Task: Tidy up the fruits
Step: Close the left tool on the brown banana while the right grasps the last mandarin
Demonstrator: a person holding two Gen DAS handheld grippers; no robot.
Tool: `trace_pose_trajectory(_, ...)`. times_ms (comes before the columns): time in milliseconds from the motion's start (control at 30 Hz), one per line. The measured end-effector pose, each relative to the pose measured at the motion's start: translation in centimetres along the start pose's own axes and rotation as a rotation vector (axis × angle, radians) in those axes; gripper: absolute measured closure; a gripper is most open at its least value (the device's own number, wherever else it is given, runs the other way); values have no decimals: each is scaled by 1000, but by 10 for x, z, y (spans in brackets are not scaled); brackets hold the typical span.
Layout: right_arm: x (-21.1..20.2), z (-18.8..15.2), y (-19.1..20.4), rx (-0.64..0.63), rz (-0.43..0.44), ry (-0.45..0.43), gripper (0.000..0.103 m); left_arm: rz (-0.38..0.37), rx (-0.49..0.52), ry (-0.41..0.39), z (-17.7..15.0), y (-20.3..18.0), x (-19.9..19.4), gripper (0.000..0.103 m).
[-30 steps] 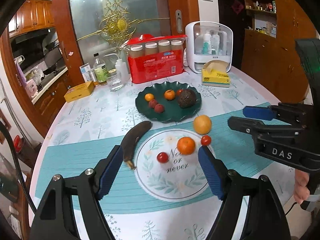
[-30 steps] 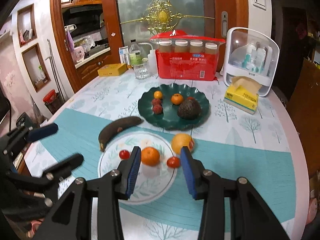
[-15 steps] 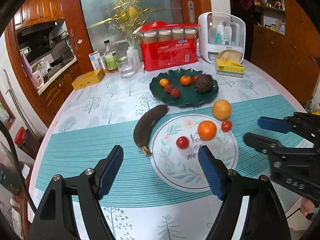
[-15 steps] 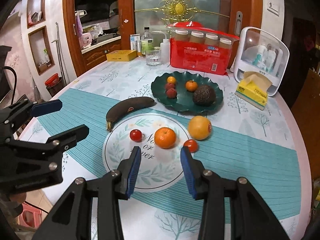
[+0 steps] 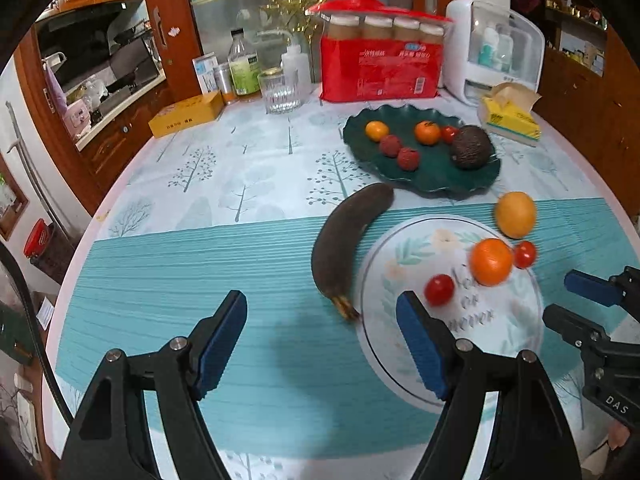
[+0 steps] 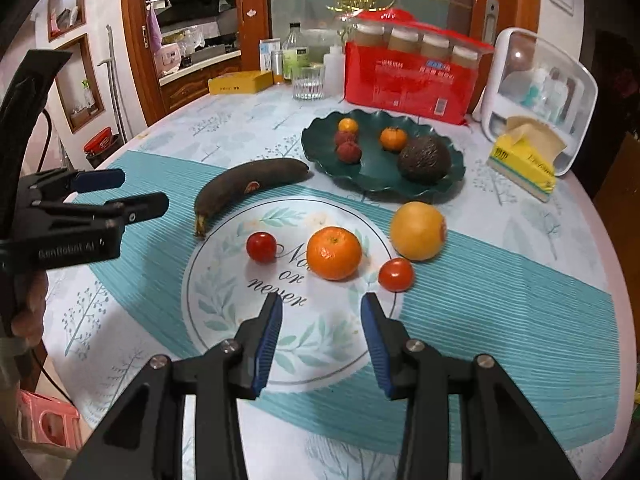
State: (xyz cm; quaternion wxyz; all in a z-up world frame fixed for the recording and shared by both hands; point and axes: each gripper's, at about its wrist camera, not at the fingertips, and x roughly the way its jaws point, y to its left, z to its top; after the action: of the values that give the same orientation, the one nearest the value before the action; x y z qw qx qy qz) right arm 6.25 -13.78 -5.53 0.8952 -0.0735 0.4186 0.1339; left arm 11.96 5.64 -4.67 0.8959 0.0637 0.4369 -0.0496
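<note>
A dark green wavy plate [image 5: 424, 178] [image 6: 374, 180] holds an avocado [image 6: 424, 159], small oranges and lychees. On the cloth in front lie a blackened banana [image 5: 344, 248] [image 6: 248, 188], an orange [image 6: 334, 253] [image 5: 491, 261], a yellow grapefruit [image 6: 418, 231] [image 5: 515, 214] and two cherry tomatoes [image 6: 261, 247] [image 6: 395, 274]. My left gripper [image 5: 322, 322] is open and empty, just short of the banana's stem. My right gripper [image 6: 322, 314] is open and empty, just short of the orange.
At the back stand a red pack of jars [image 5: 380, 66], a white dispenser box [image 6: 540, 92], a yellow tissue pack [image 6: 524, 160], a glass [image 5: 280, 90], bottles and a yellow box [image 5: 186, 118]. The round table's edge [image 5: 86, 232] curves at left.
Both grippers have pulled closer and lower over the table. The left view has shifted left, so the banana sits between its fingers. No fruit has moved.
</note>
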Motion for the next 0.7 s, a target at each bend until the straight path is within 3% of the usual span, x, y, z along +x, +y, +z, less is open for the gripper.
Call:
trace_pose_trajectory(467, 67, 19, -25, 50, 40, 92, 62, -28, -25, 151, 45, -5, 100, 27)
trace_pose_trajectory(567, 76, 21, -23, 53, 76, 107, 61, -21, -40, 167, 47, -7, 112, 27)
trace_pose_trajectory(700, 82, 27, -15, 16, 46, 98, 58, -29, -78, 170, 48, -6, 119, 27)
